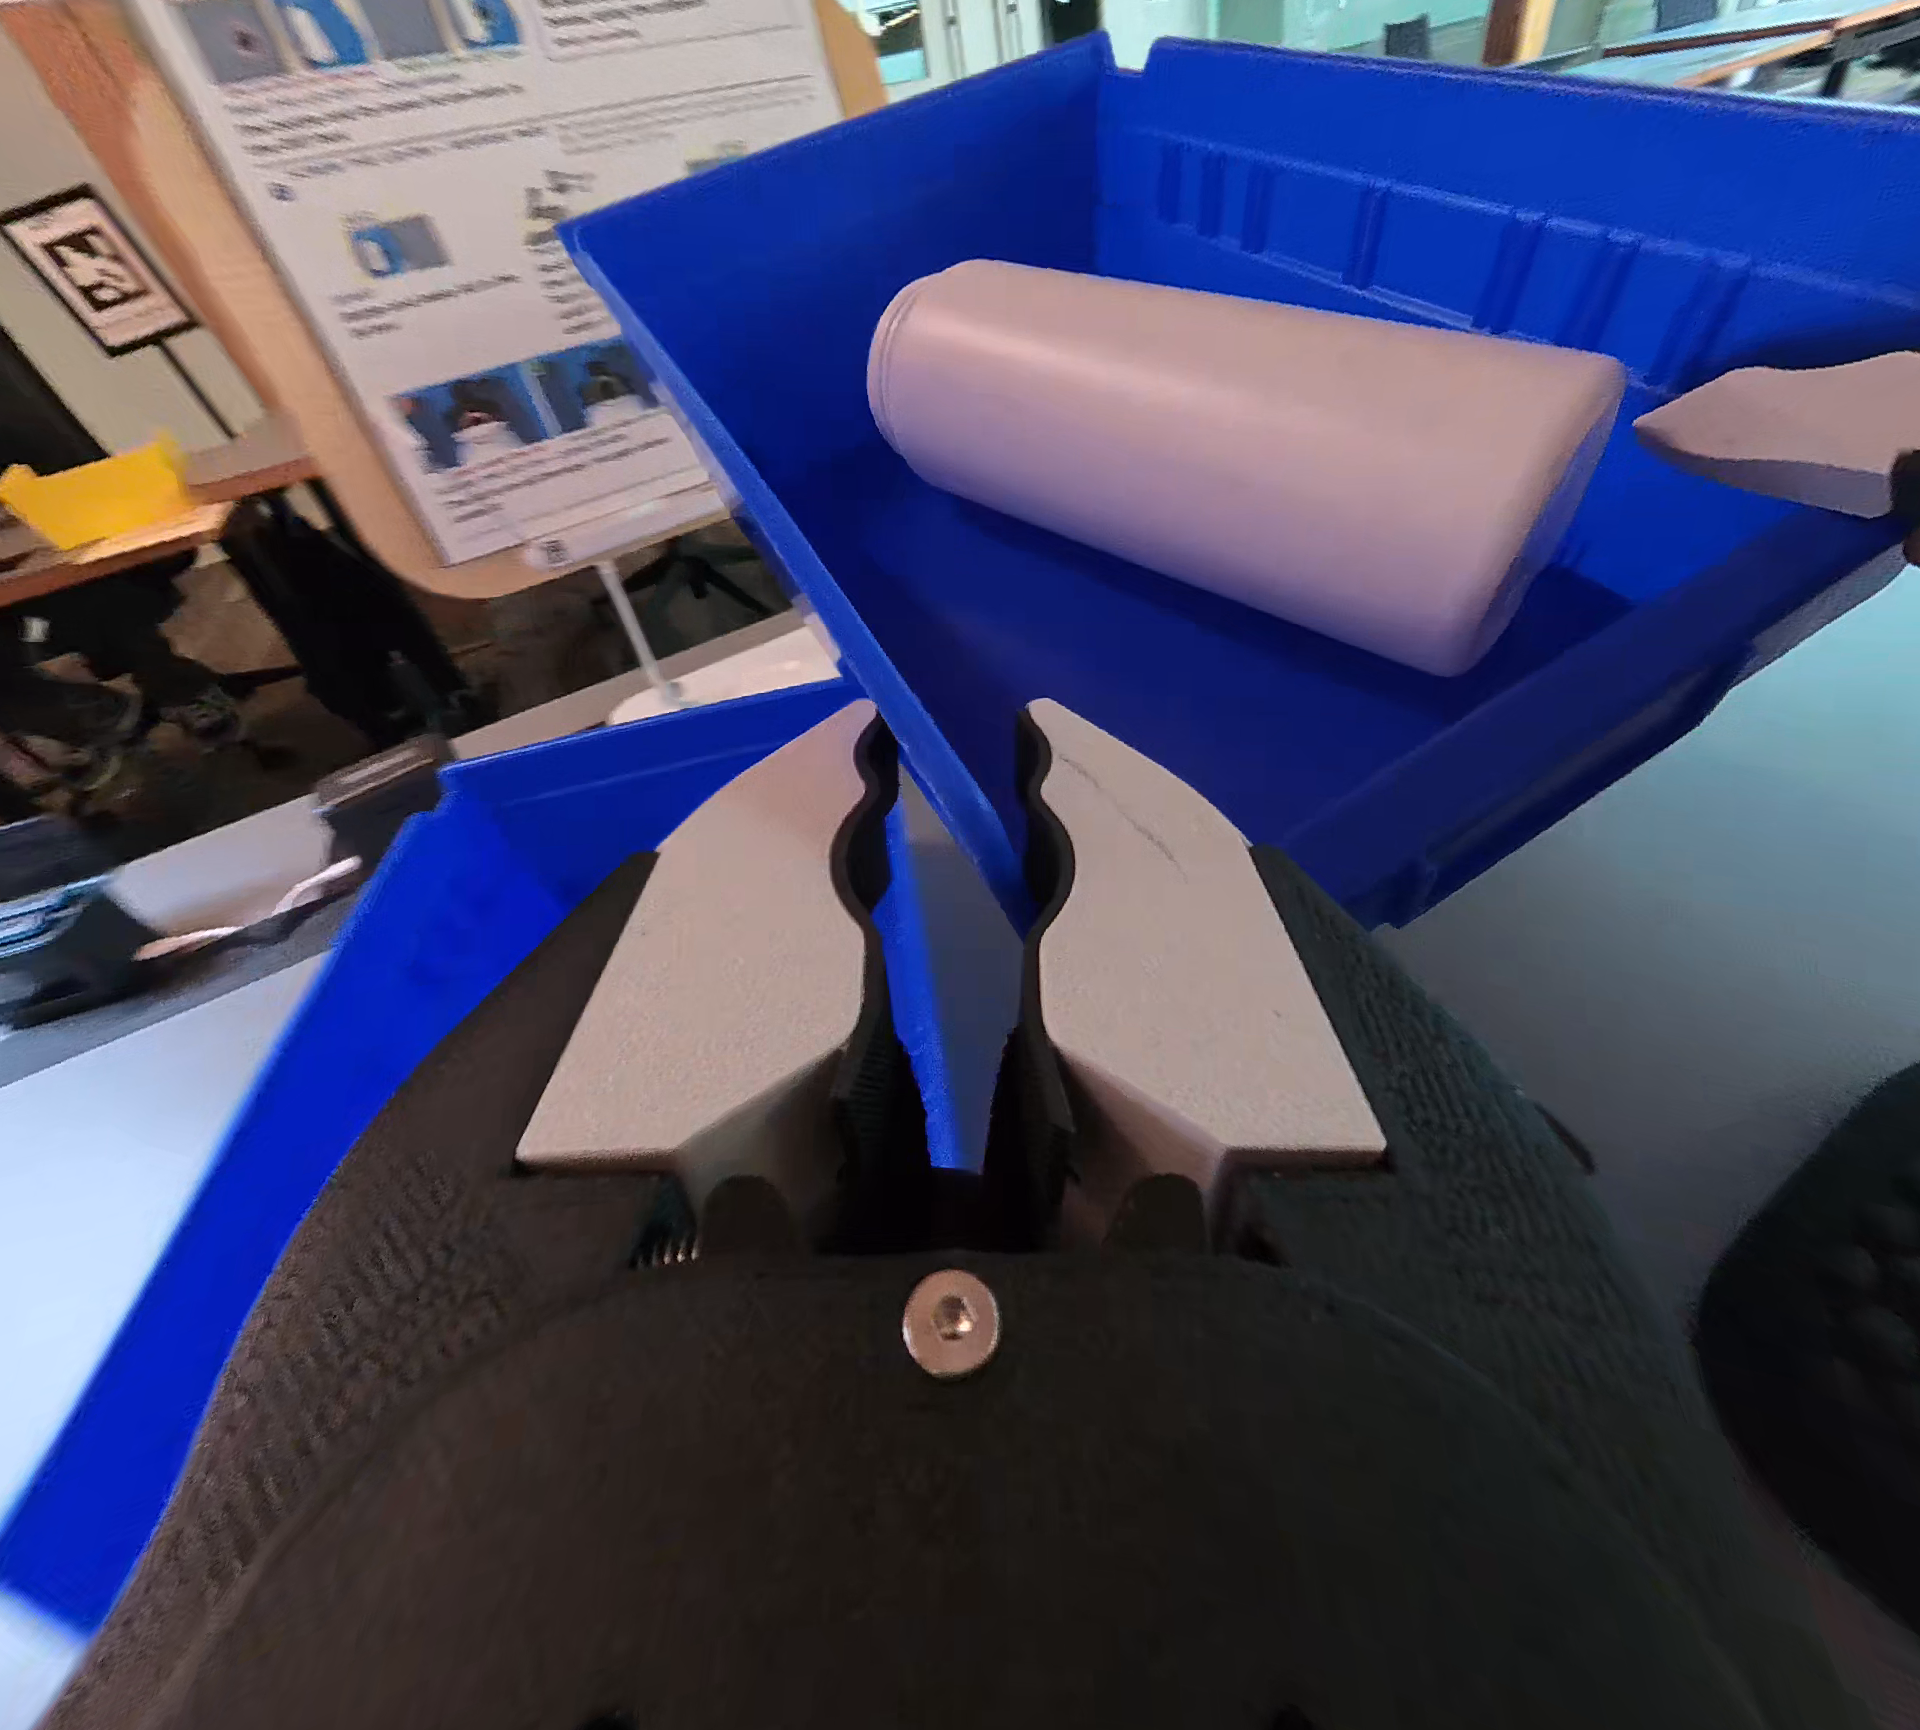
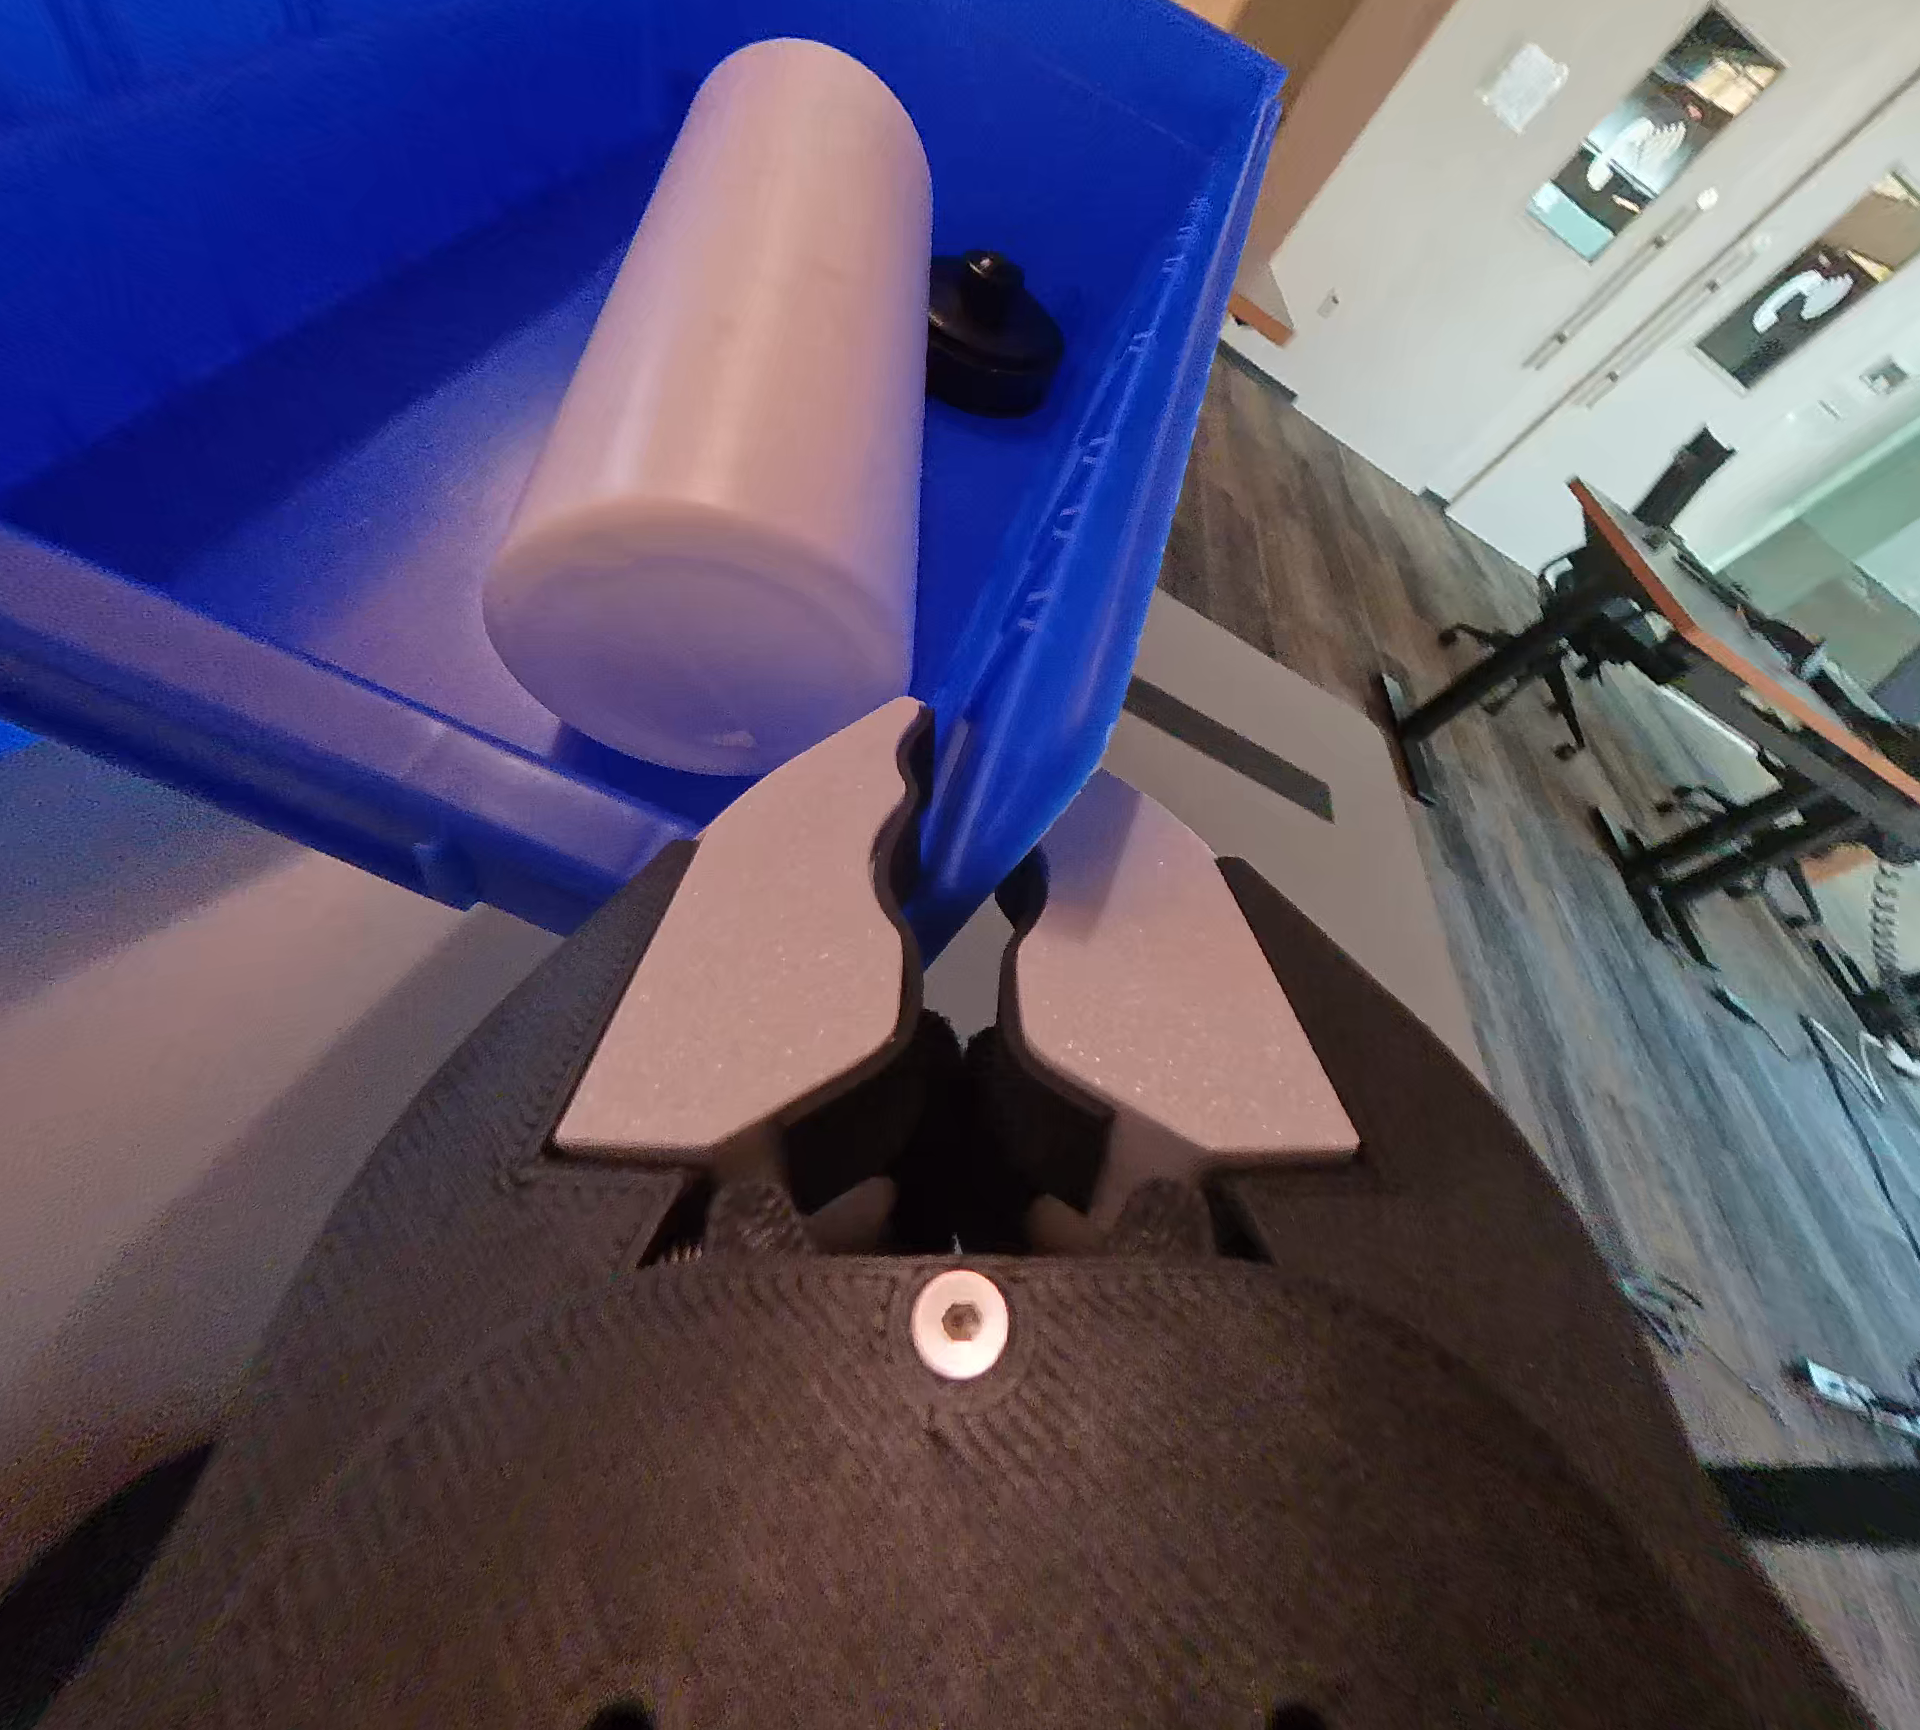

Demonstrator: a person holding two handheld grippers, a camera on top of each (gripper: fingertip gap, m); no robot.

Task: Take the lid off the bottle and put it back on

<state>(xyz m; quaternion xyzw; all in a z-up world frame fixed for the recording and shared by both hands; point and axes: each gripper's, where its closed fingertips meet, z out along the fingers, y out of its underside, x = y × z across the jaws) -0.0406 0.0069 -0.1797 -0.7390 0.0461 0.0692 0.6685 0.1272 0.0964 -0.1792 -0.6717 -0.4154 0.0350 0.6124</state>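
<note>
You have the left gripper (image 1: 951, 807) and right gripper (image 2: 961, 807) each clamped on a wall of the blue plastic bin (image 1: 1299, 122), tilting it, probably so the pale cylindrical bottle (image 1: 1226, 475) rolls from the black lid (image 2: 992, 350) at its 2 o'clock.

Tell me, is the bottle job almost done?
Not yet. The lid looks off already, lying in the blue bin beside the white bottle. In hand: the left gripper and right gripper each clamp a bin wall, tilting it. Left: putting the lid back on.
</note>
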